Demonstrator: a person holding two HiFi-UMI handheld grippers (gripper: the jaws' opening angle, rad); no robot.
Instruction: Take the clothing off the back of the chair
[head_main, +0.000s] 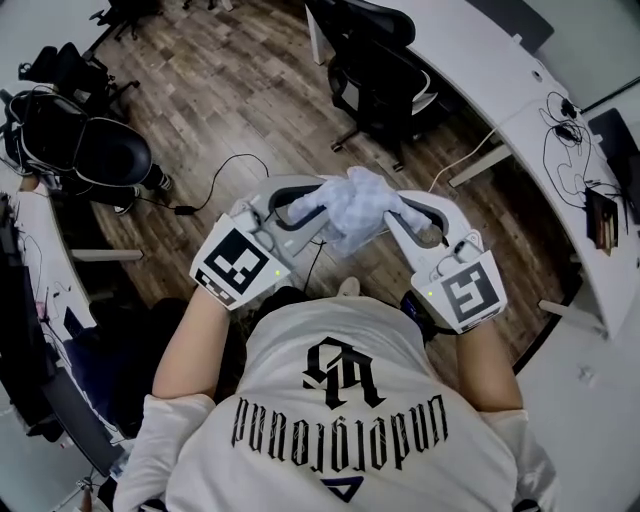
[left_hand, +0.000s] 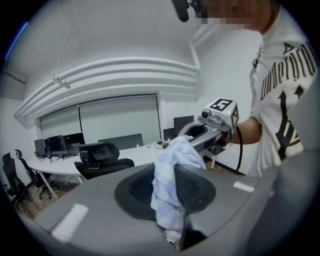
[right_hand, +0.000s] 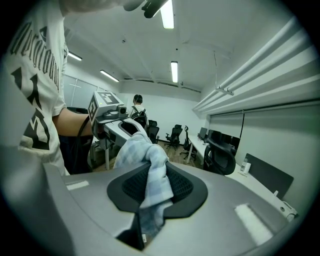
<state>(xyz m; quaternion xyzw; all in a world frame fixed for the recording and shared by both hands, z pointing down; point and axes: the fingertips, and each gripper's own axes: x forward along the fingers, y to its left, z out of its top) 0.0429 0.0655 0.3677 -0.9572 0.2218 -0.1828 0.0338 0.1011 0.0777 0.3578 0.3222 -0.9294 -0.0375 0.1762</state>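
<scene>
A pale blue-and-white checked garment (head_main: 357, 207) is bunched up in the air in front of the person's chest, held between both grippers. My left gripper (head_main: 303, 212) is shut on its left side and my right gripper (head_main: 402, 216) on its right side. In the left gripper view the cloth (left_hand: 171, 182) is pinched between the jaws and runs across to the right gripper (left_hand: 212, 127). In the right gripper view the cloth (right_hand: 151, 172) hangs out of the jaws, with the left gripper (right_hand: 112, 118) behind it. A black office chair (head_main: 383, 68) stands ahead, its back bare.
A curved white desk (head_main: 520, 110) with cables and devices runs along the right. Another black chair (head_main: 98, 150) sits at the left, and a black cable (head_main: 215, 180) trails over the wooden floor. More desks and chairs (right_hand: 220, 155) fill the room, and a person (right_hand: 136, 107) stands far off.
</scene>
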